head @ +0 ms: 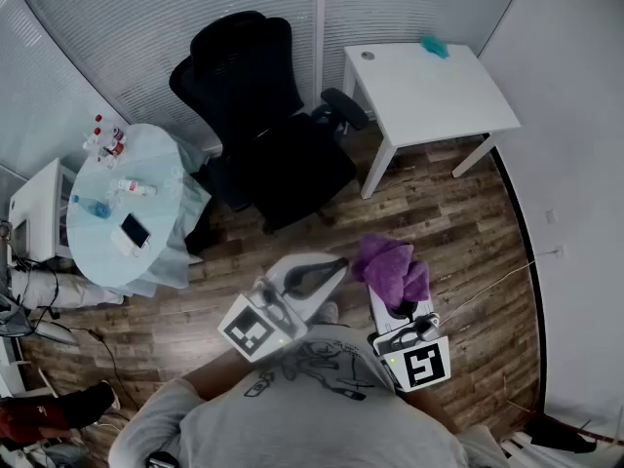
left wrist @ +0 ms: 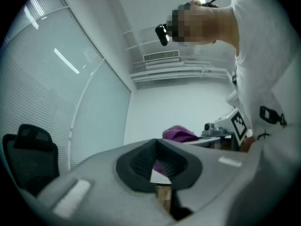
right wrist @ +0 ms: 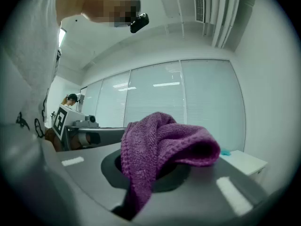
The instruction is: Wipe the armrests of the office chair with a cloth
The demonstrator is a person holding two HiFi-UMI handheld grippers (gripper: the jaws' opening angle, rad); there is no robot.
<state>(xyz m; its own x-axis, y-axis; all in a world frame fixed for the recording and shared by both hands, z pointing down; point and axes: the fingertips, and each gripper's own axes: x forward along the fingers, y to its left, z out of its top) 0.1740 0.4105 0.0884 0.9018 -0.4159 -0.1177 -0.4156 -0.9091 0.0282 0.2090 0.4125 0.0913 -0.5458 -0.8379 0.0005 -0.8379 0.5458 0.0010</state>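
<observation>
Right tool (right wrist: 146, 173) pinching purple cloth (right wrist: 160, 145); the bunched fabric hides the jaw tips. Left tool (left wrist: 157, 161) pressed together, nothing in it. Both are held close to the person's chest, well apart from the black office chair (head: 258, 115). The armrest (head: 343, 107) beside the white bench (head: 429, 91) is clear, the other hard to make out. No readable writing: square markers on the tool cubes only; shirt print illegible
</observation>
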